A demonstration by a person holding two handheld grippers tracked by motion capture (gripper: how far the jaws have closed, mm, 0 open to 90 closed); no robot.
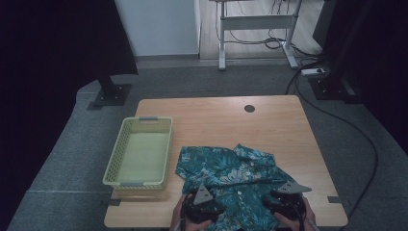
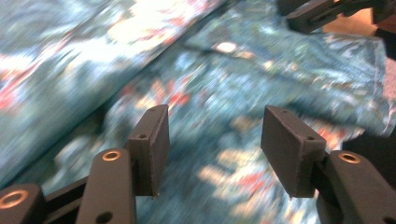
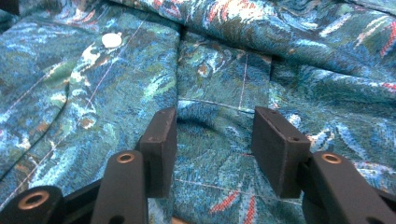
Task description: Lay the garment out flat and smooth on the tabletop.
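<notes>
Shirt (image 1: 231,175) fabric, teal with a leafy print and small red flecks, is lying rumpled and spread open on the near half of the wooden tabletop (image 1: 269,125), its collar pointing toward the far edge and its hem reaching the near edge. White buttons are showing along its front placket.

Both claws are hovering over the shirt's near part, each held in one of the person's hands. The left claw (image 2: 212,140) is sitting with its jaws wide apart, nothing between them, and blurred cloth is lying just beyond the pads. In the high view the left claw (image 1: 201,204) is resting above the shirt's lower left area. The right claw (image 3: 212,140) is likewise gaping wide and gripping nothing; a small pucker of fabric is rising in the gap between its jaws, but whether the pads are touching it cannot be told. In the high view the right claw (image 1: 285,202) is sitting over the shirt's lower right area.

A pale green basket (image 1: 139,126) is standing just left of the shirt, close beside it but apart.
</notes>
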